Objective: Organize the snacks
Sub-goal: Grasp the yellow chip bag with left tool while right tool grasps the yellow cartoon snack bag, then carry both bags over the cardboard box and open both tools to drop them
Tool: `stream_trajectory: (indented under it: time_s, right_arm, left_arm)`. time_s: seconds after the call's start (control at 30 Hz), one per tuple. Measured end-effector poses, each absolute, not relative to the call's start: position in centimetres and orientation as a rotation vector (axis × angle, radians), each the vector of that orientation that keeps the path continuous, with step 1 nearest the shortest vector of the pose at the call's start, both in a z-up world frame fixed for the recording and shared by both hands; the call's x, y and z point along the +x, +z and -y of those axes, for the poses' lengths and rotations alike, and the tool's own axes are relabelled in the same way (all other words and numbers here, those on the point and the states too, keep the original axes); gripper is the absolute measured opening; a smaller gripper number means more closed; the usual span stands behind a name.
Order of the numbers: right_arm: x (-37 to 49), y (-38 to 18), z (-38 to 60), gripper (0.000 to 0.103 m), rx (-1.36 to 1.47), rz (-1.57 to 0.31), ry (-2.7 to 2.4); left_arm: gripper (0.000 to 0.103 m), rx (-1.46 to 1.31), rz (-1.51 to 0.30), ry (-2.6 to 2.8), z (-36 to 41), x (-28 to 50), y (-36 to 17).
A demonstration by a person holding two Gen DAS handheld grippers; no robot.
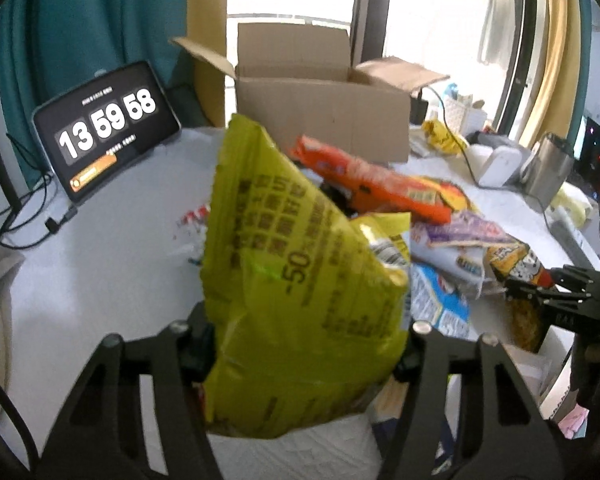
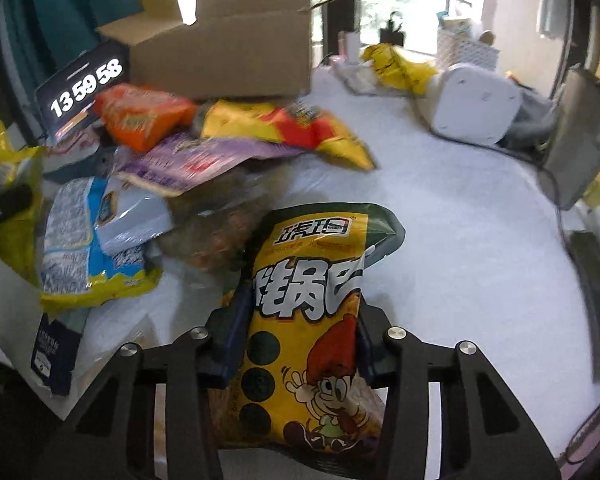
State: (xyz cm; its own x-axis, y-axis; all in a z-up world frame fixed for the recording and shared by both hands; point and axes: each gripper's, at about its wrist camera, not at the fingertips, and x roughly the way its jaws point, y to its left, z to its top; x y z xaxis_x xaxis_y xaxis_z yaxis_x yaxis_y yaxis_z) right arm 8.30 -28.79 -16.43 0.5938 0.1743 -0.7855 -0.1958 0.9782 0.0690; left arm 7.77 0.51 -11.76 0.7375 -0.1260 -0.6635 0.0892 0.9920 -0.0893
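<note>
My left gripper point(image 1: 304, 352) is shut on a yellow-green snack bag point(image 1: 300, 264), which stands upright between the pads and hides much of the pile behind it. My right gripper point(image 2: 300, 344) is shut on a yellow bag with a cartoon figure point(image 2: 312, 320), its blue pads pressing both sides. A pile of snacks lies in front of an open cardboard box point(image 1: 320, 112): an orange bag point(image 2: 144, 116), a purple bag point(image 2: 196, 160), a yellow and red bag point(image 2: 284, 128) and a blue and white bag point(image 2: 88, 240). The box's inside is hidden.
A tablet showing a clock point(image 1: 104, 132) leans at the back left with cables beside it. A white device point(image 2: 476, 104), a grey metallic bag point(image 2: 580, 136) and a yellow bag point(image 2: 396, 64) crowd the far right. The white table cover point(image 2: 460, 240) is bare to the right of the pile.
</note>
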Motion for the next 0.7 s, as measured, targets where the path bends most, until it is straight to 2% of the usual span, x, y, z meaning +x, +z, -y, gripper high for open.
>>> stream_trajectory:
  time_s: [0.33, 0.7]
  right_arm:
    - [10.7, -10.8, 31.9, 0.048, 0.024, -0.727, 0.172]
    - [17.6, -5.5, 29.1, 0.048, -0.003, -0.547, 0.309]
  left_arm:
    - [0.063, -0.070, -0.630, -0.097, -1.5, 10.1, -8.4]
    - [0.064, -0.043, -0.493, -0.085, -0.8, 14.8, -3.7]
